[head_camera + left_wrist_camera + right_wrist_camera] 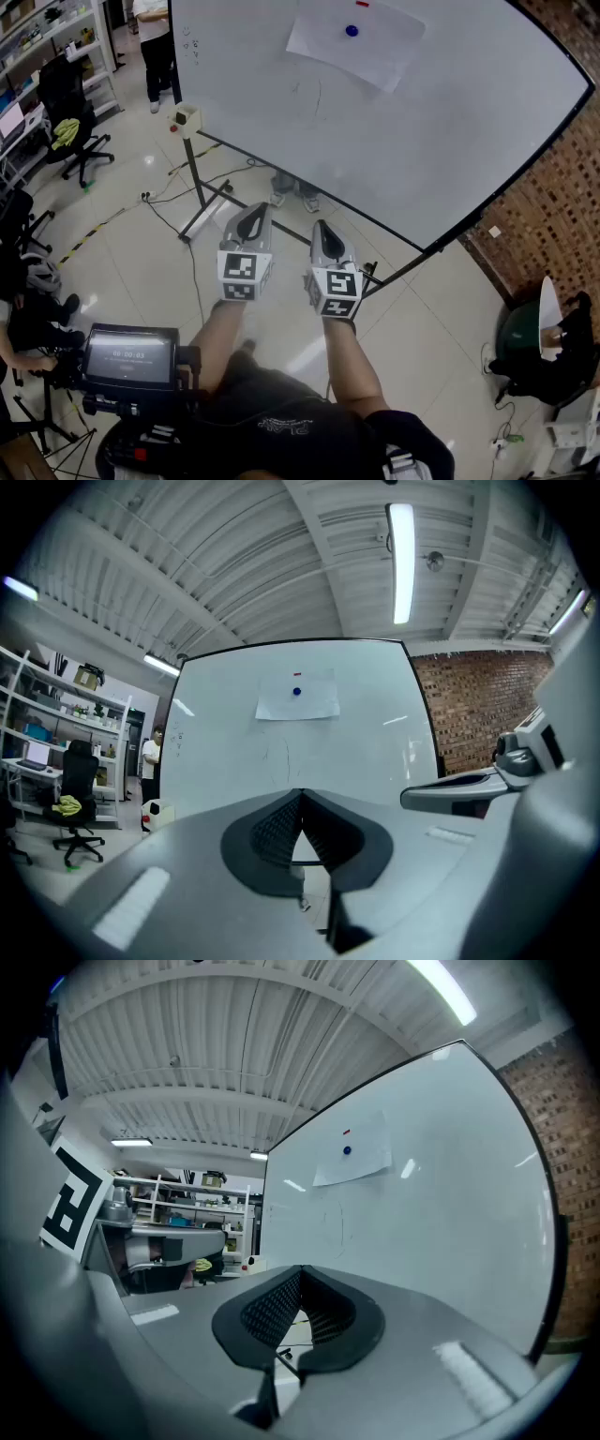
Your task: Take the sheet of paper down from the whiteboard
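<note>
A white sheet of paper [356, 39] hangs high on the whiteboard [450, 141], pinned by a blue round magnet [352, 31] with a small red magnet [362, 4] above it. The paper [297, 696] shows straight ahead in the left gripper view, and the paper [354, 1152] sits up and right in the right gripper view. My left gripper [253, 217] and right gripper [323, 231] are held side by side, level, well short of the board. Both are shut with nothing between the jaws. From the cameras, the left gripper [300, 803] and right gripper [302, 1281] show tips meeting.
The whiteboard stands on a wheeled metal stand [202, 202] with cables on the floor. A person [155, 37] stands beside the board's left edge. An office chair [70, 117] and shelves are at left, a brick wall [553, 187] at right, a monitor rig [131, 356] at lower left.
</note>
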Action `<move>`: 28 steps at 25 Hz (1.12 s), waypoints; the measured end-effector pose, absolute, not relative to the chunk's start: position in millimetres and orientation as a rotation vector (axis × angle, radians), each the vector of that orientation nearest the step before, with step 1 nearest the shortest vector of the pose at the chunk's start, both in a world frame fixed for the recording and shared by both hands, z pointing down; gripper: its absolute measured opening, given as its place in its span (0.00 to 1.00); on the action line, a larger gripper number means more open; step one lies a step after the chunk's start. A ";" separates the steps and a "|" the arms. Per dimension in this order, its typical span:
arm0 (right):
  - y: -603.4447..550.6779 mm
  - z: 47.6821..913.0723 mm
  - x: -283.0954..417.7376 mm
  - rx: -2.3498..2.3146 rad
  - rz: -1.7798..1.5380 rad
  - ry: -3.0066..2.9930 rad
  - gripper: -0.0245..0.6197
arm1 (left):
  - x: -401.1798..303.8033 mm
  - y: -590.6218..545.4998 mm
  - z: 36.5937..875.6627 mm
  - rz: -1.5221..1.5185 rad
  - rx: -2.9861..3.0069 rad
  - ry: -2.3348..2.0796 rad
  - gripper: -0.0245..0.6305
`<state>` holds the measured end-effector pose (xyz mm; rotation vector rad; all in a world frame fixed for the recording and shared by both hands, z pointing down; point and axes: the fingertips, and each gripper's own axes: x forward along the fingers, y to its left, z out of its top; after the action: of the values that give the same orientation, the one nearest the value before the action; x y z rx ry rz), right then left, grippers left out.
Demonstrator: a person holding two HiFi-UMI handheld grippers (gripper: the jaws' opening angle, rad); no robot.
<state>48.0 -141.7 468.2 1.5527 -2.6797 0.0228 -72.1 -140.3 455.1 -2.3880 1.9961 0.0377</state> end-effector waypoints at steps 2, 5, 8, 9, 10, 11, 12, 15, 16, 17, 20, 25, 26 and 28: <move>-156.7 466.0 44.7 1.557 0.019 -2.679 0.06 | -73.5 -157.1 452.9 0.038 -2.391 1.984 0.04; -181.7 462.6 40.3 1.572 0.017 -2.673 0.06 | -76.6 -184.1 447.9 0.036 -2.394 1.962 0.04; -208.8 467.4 41.0 1.607 0.037 -2.643 0.06 | -78.1 -214.9 447.4 0.019 -2.407 1.933 0.04; -216.3 468.5 39.6 1.616 0.047 -2.637 0.06 | -78.5 -224.1 447.3 0.015 -2.417 1.924 0.04; -223.2 469.6 37.6 1.621 0.054 -2.631 0.06 | -79.1 -232.5 446.7 0.011 -2.426 1.915 0.04; -230.4 470.3 35.7 1.627 0.057 -2.624 0.06 | -80.1 -240.8 445.6 0.009 -2.433 1.904 0.04; -238.3 470.5 34.9 1.637 0.056 -2.615 0.06 | -81.1 -249.7 443.7 0.010 -2.439 1.892 0.04; -265.1 464.9 39.7 1.699 0.041 -2.581 0.06 | -81.4 -279.1 431.2 0.031 -2.448 1.836 0.04; -273.4 461.8 42.0 1.724 0.042 -2.574 0.06 | -80.8 -287.2 425.7 0.029 -2.447 1.814 0.04; -280.6 457.8 44.0 1.748 0.043 -2.572 0.06 | -79.8 -293.7 421.6 0.021 -2.446 1.791 0.04; -299.5 442.3 49.2 1.819 0.034 -2.572 0.06 | -74.2 -310.9 416.6 -0.004 -2.459 1.721 0.04; -320.6 432.0 62.9 1.909 0.017 -2.532 0.06 | -61.5 -338.3 406.5 -0.013 -2.485 1.610 0.04; -323.5 430.0 67.9 1.929 0.018 -2.527 0.06 | -58.0 -343.4 402.4 -0.007 -2.484 1.590 0.04; -328.1 424.4 77.2 1.965 0.017 -2.524 0.06 | -51.2 -352.7 392.6 0.007 -2.475 1.552 0.04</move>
<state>77.2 -328.1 424.4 1.9654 -2.5240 0.0168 -51.2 -352.7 392.6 -2.4754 1.5522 0.0070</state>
